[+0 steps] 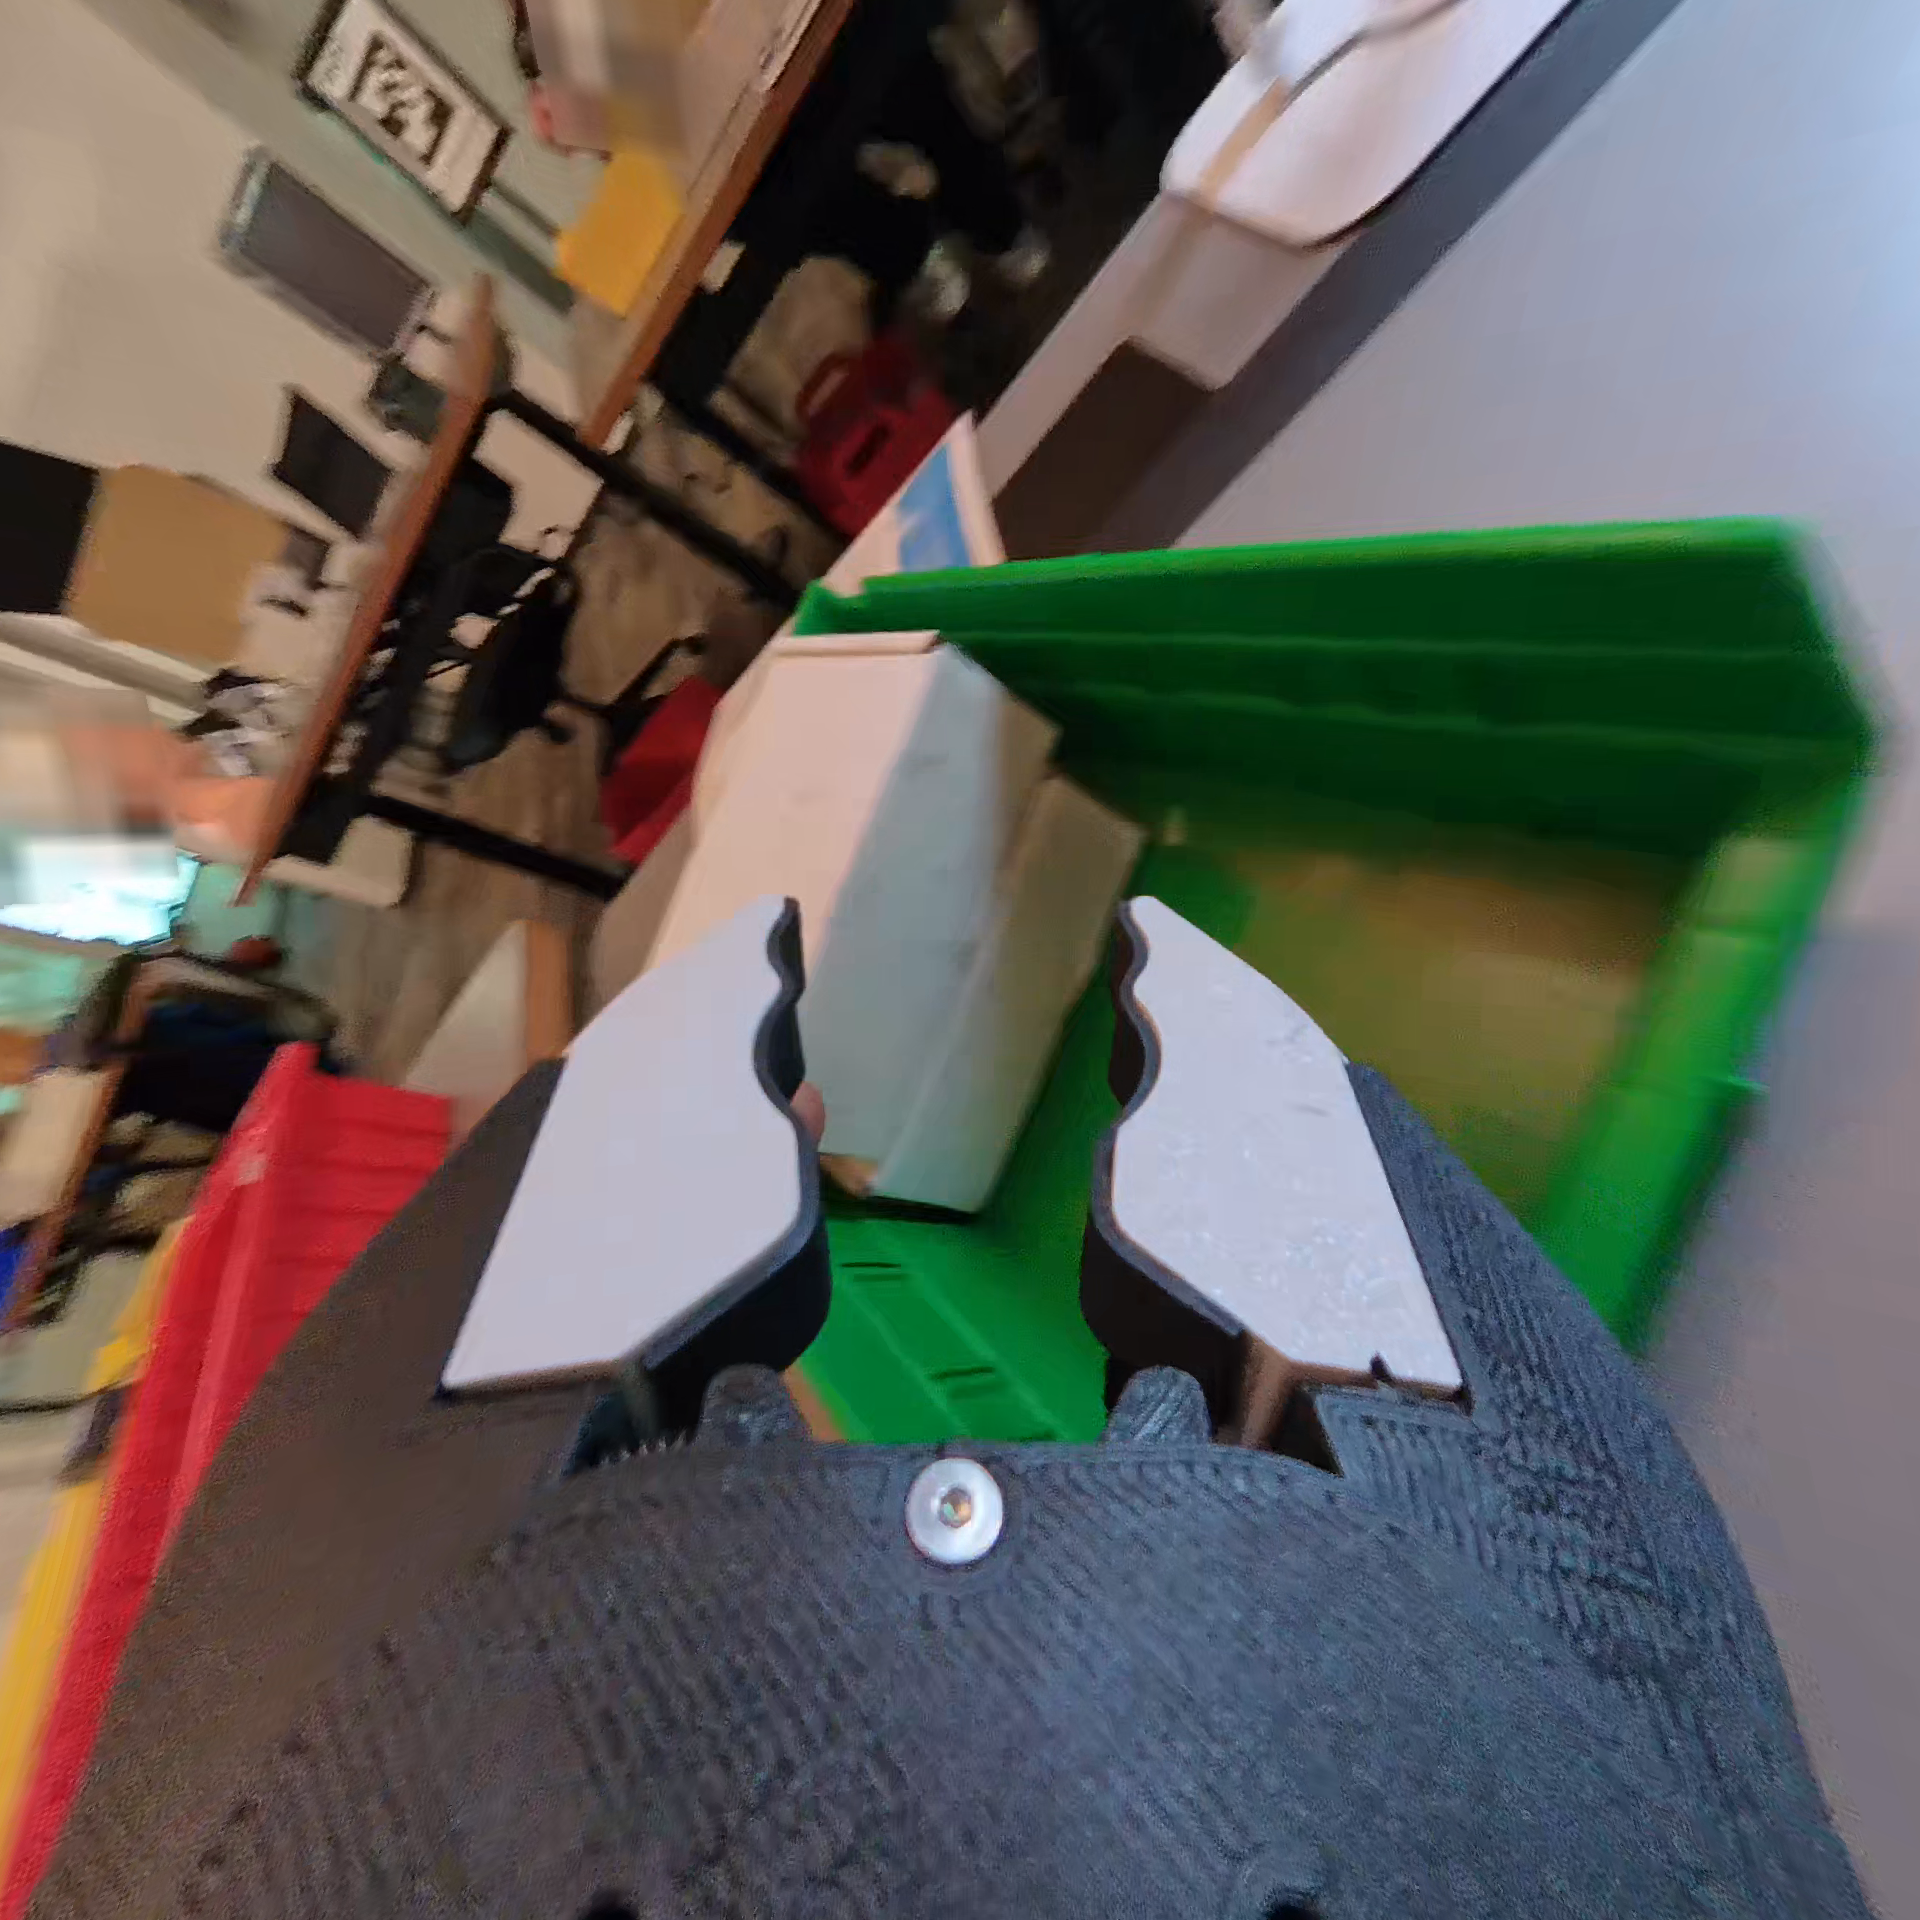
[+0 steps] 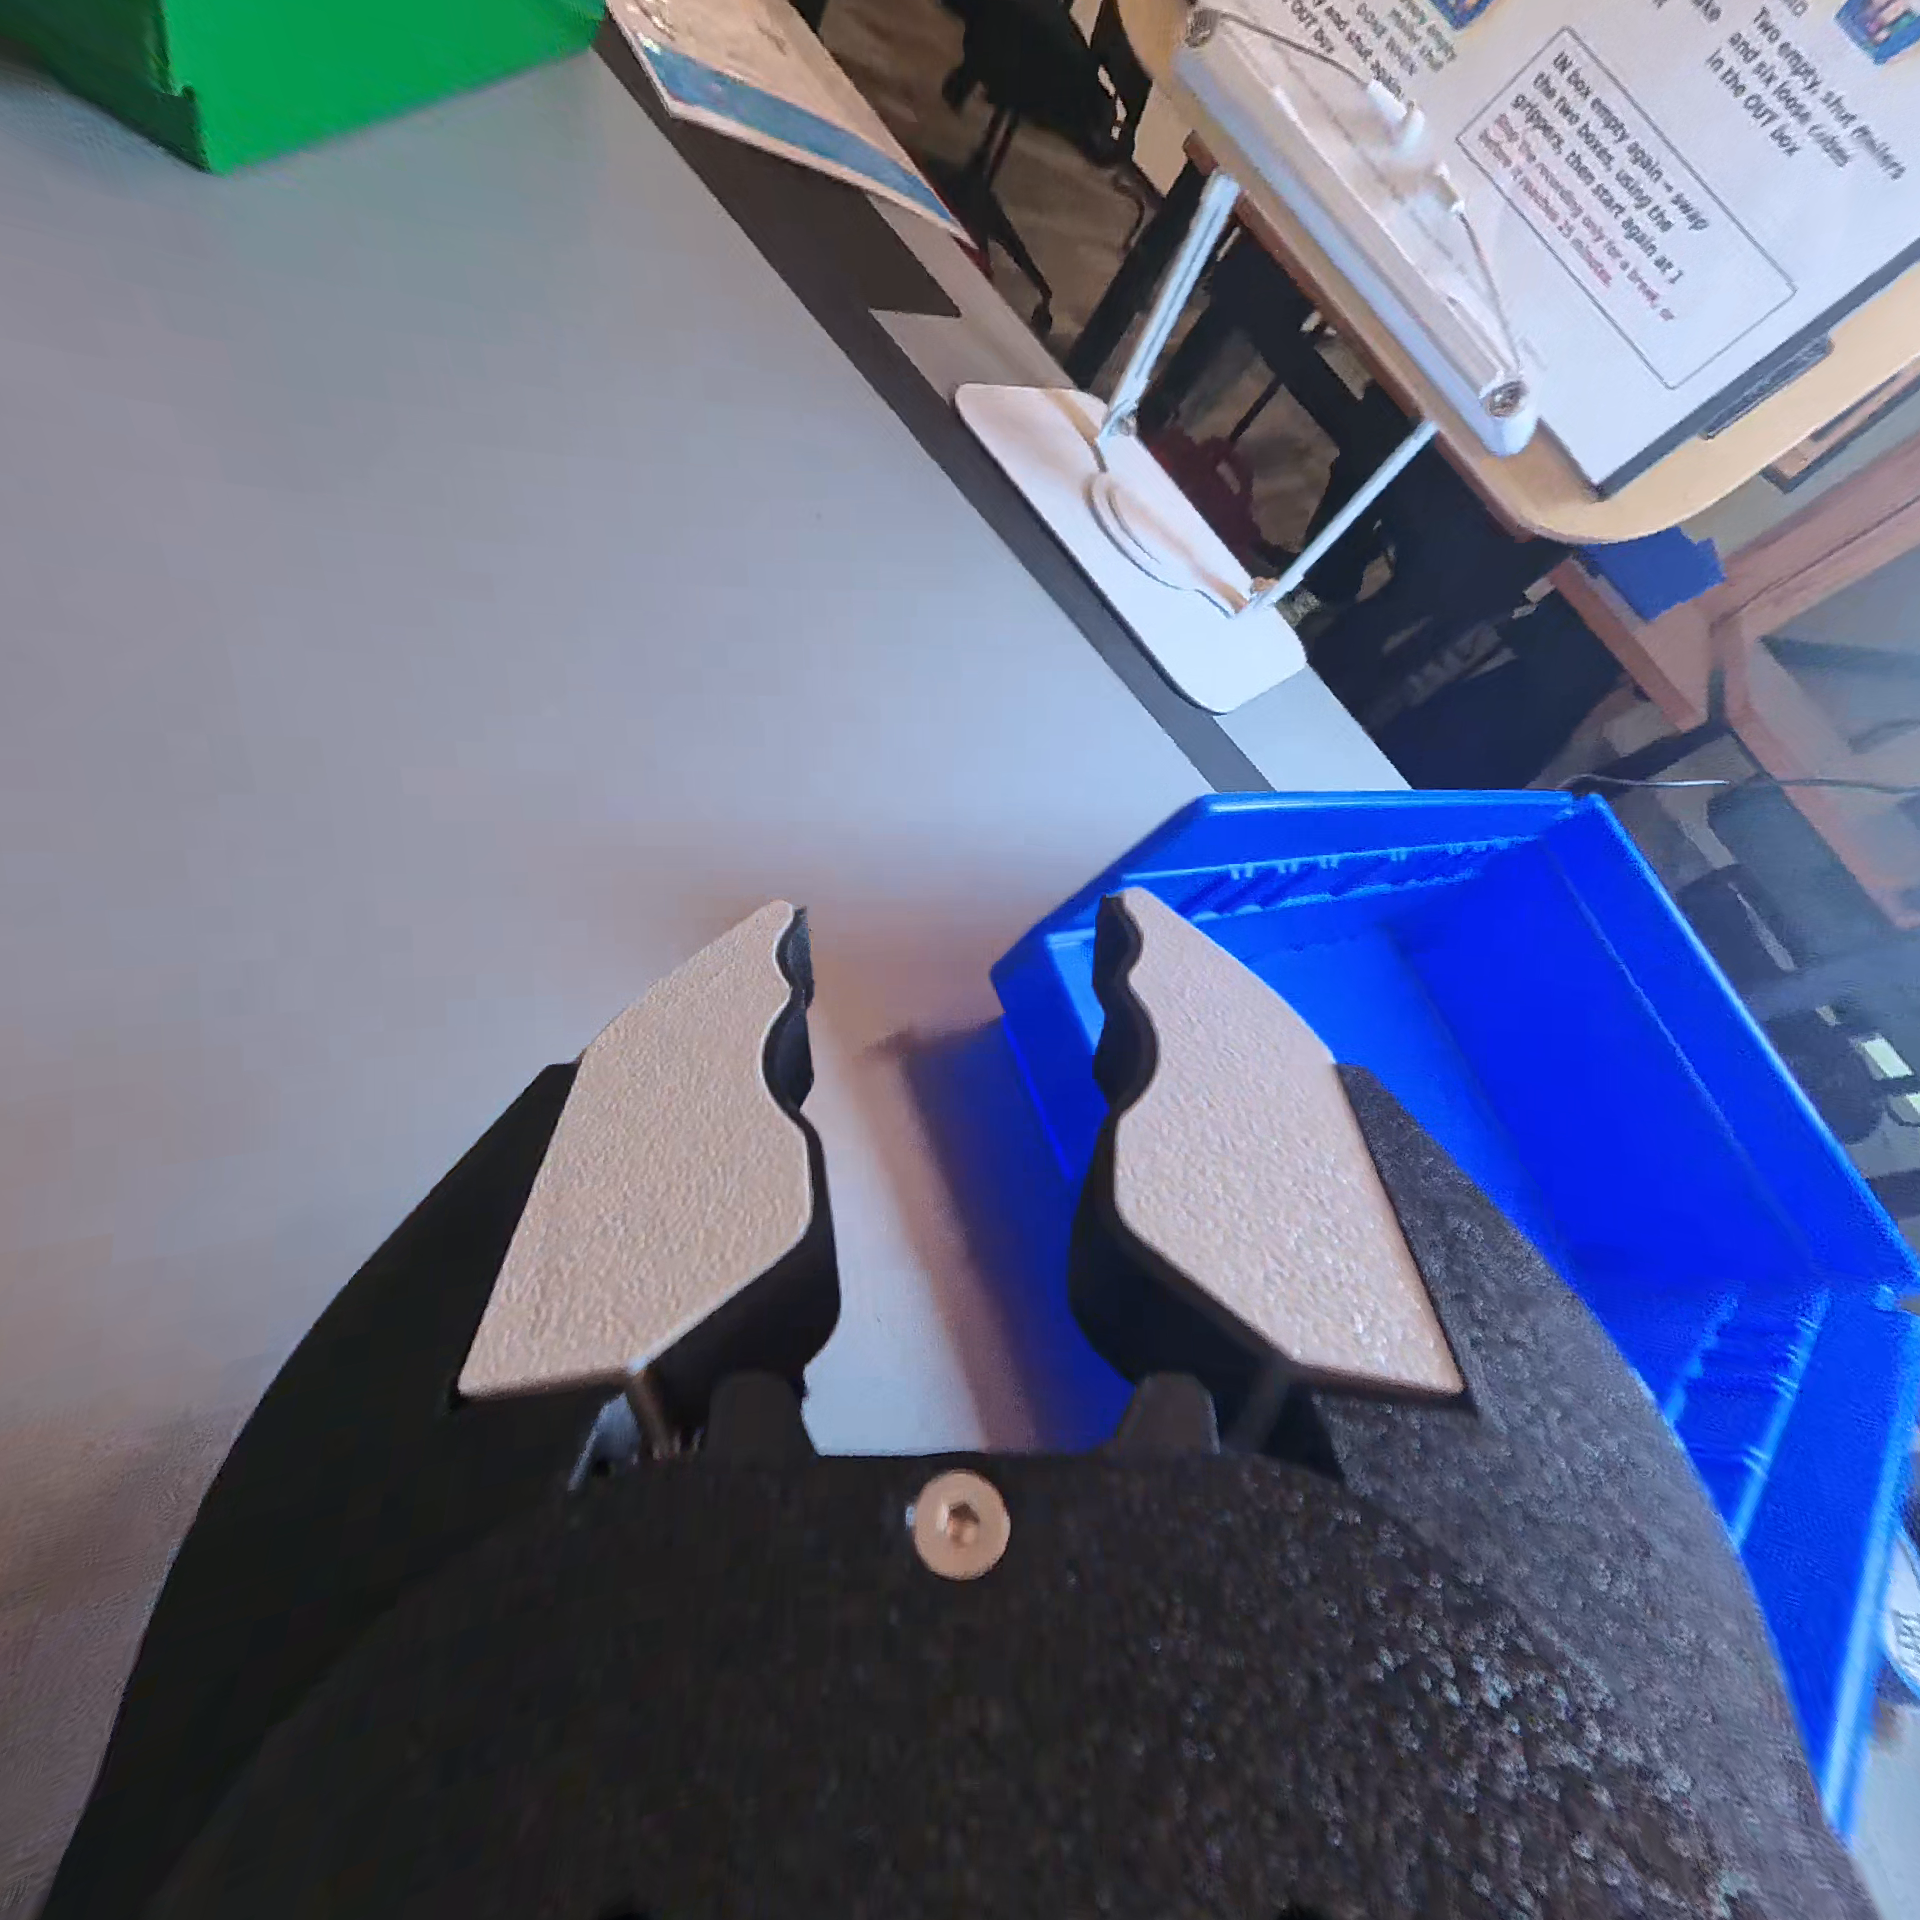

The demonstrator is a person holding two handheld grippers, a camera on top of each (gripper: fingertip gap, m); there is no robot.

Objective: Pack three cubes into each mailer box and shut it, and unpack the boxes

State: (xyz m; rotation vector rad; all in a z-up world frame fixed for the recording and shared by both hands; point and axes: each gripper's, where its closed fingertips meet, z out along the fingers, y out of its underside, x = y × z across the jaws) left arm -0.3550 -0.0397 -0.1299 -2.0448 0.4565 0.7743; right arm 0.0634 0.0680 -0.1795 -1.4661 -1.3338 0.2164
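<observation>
In the left wrist view a green bin [image 1: 1725,935] stands on the grey table, and a white mailer box [image 1: 914,935] leans in its left end, shut. My left gripper [image 1: 956,935] is open and hovers over that box, with nothing between its fingers. No cubes show. In the right wrist view my right gripper [image 2: 951,935] is open and empty above the table, at the left rim of an empty blue bin [image 2: 1558,1091]. A corner of the green bin [image 2: 291,73] shows at the top left there.
A red bin [image 1: 270,1226] stands left of the green one. A white stand [image 2: 1132,540] holding an instruction sheet [image 2: 1662,187] sits at the table's far edge, also seen in the left wrist view [image 1: 1247,208]. A blue-and-white card [image 2: 790,104] lies near that edge. About 45 cm separates my left fingertips from my right.
</observation>
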